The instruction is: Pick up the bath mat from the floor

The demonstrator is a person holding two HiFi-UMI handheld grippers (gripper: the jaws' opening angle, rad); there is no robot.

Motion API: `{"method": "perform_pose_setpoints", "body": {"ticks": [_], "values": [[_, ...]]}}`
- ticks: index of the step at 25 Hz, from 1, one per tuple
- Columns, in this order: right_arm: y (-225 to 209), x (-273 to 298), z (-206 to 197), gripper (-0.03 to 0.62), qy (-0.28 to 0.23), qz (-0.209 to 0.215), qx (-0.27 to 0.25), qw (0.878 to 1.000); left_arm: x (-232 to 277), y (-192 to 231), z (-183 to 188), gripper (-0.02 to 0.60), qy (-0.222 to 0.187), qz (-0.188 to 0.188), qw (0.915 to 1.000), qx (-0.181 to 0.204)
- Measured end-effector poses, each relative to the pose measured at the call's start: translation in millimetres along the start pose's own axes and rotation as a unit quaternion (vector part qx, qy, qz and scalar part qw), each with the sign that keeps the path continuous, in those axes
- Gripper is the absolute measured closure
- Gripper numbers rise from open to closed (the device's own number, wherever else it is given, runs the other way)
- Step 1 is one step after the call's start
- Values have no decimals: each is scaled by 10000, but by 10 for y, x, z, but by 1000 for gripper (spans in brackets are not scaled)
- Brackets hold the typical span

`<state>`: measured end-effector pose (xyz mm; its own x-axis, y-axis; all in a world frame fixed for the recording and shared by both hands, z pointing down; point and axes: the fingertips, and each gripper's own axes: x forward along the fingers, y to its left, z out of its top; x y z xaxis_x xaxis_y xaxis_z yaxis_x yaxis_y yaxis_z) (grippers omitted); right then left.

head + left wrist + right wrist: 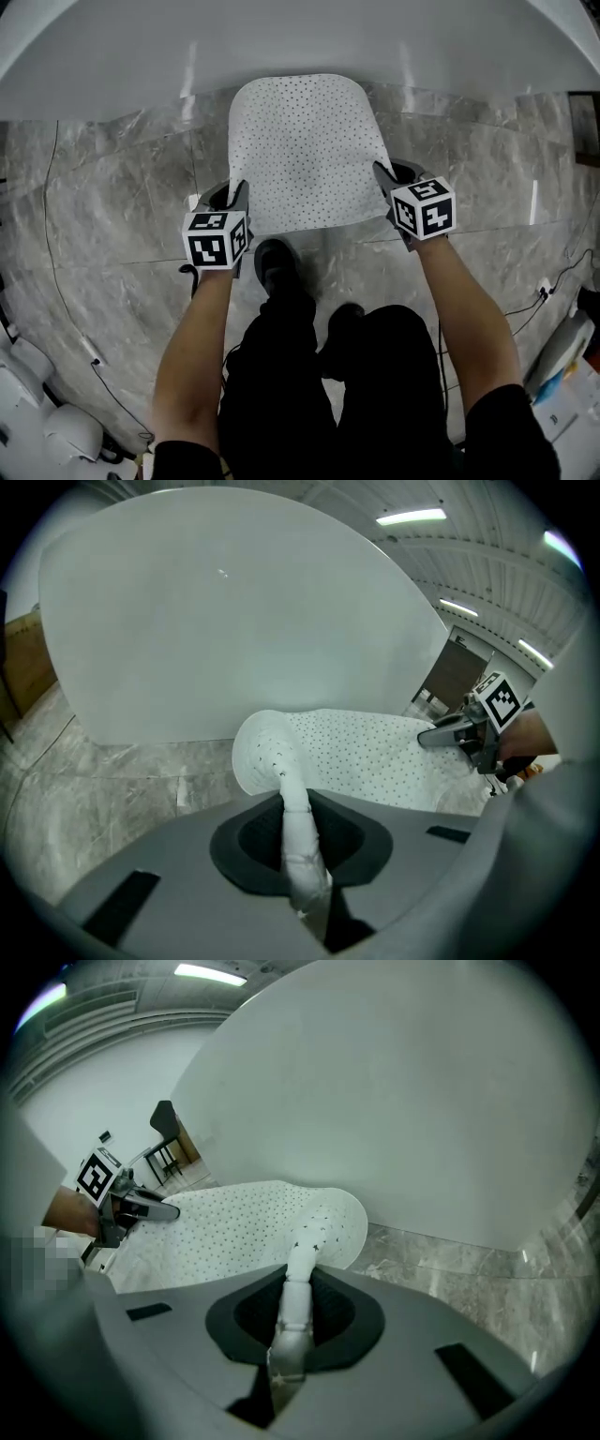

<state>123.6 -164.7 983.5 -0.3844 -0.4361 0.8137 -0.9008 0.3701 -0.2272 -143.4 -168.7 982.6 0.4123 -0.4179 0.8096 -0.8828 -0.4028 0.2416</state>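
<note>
White tub (281, 37) borders the grey marble floor (112, 206). The white dotted bath mat (305, 150) stretches between two bare forearms, which reach forward and downward in parallel. Left gripper (234, 195) and right gripper (384, 178) each clamp one near corner. Marker cubes (217, 239) show black-and-white squares.

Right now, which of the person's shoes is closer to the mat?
The left shoe, forward beside the bath mat's near edge; the right shoe sits further back.
</note>
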Motion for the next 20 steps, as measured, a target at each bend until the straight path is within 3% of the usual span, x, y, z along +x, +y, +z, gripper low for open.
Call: {"method": "perform_pose_setpoints", "body": {"ticks": [10, 14, 20], "values": [[555, -1031, 572, 553, 60, 82, 1, 9999, -1103, -353, 423, 532, 131, 105, 9998, -148], [747, -1510, 852, 553, -68, 124, 78, 9999, -1563, -501, 753, 532, 1, 141, 9998, -136], [1043, -2404, 1221, 553, -258, 208, 150, 9993, -2407, -959, 1167, 532, -370, -17, 9982, -480]]}}
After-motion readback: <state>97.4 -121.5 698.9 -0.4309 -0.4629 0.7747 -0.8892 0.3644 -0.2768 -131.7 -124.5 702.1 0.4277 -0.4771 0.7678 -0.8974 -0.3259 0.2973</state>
